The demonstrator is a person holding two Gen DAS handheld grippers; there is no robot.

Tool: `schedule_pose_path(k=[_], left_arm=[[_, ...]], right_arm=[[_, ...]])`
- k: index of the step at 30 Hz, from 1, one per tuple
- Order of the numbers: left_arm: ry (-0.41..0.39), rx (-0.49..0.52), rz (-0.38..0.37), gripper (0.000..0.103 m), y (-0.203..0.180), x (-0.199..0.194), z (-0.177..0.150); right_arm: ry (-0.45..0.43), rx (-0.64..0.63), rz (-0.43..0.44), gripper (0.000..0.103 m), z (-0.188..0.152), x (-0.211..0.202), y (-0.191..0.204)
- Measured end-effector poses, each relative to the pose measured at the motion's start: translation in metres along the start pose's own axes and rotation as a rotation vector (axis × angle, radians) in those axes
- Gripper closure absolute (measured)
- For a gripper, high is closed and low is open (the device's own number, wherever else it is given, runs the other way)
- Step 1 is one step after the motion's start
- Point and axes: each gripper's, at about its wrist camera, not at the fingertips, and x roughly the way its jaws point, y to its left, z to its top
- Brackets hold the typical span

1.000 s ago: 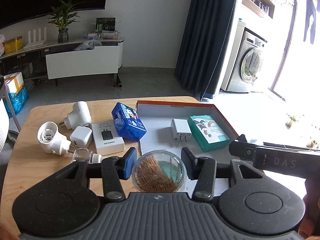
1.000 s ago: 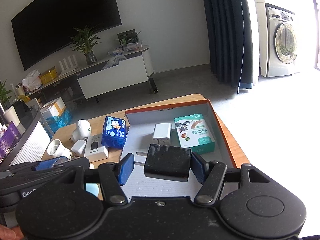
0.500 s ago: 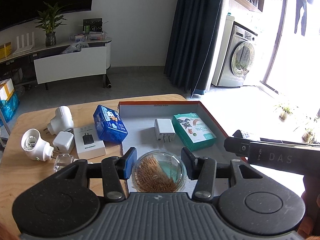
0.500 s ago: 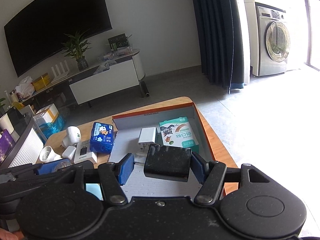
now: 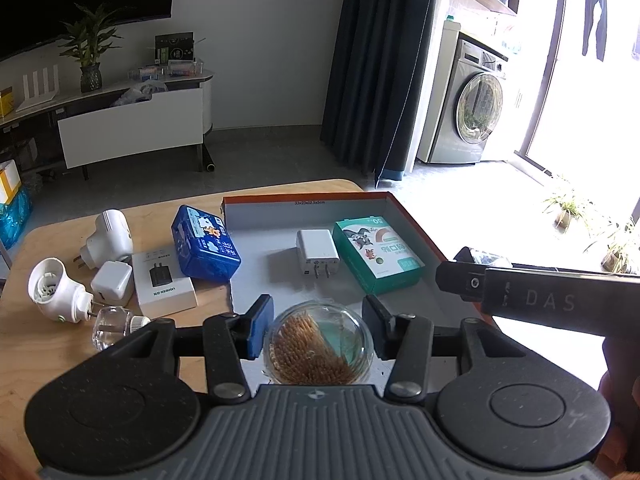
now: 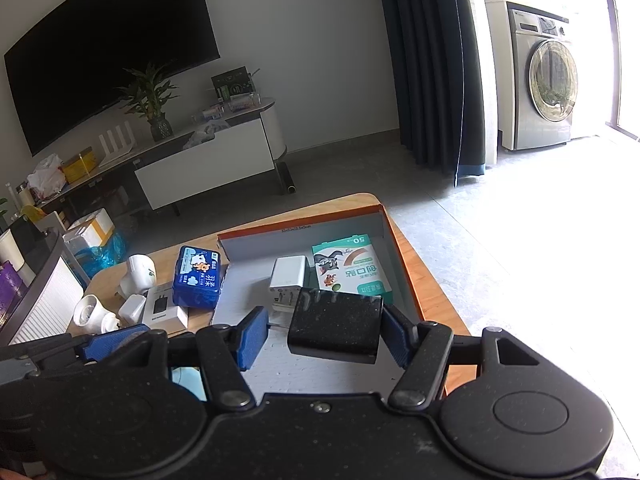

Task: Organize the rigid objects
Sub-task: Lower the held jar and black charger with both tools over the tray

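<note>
My left gripper (image 5: 318, 330) is shut on a round clear toothpick jar (image 5: 319, 350), held above the near edge of the orange-rimmed box lid (image 5: 304, 197). My right gripper (image 6: 324, 332) is shut on a black charger (image 6: 335, 330), its prongs pointing left, above the same lid (image 6: 300, 222). A white charger (image 5: 318, 252) (image 6: 286, 280) and a green plaster box (image 5: 378, 254) (image 6: 350, 266) lie inside the lid.
On the wooden table (image 5: 36, 336) left of the lid lie a blue tissue pack (image 5: 204, 248), a white boxed charger (image 5: 162, 280), a small white adapter (image 5: 111, 282), two white plug-in devices (image 5: 54, 292) and a clear bottle (image 5: 110, 324). My right gripper's bar (image 5: 540, 300) crosses at right.
Both grippers have drifted a little back and right over the lid, each still holding its object. The things on the table have not moved.
</note>
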Motion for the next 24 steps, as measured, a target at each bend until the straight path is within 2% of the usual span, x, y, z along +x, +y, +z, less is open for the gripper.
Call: schedule_pose_path(k=[24], left_arm=[[0.03, 0.019, -0.013, 0.054, -0.01, 0.021, 0.001]], right_arm=[[0.032, -0.028, -0.007, 0.028, 0.005, 0.02, 0.0]])
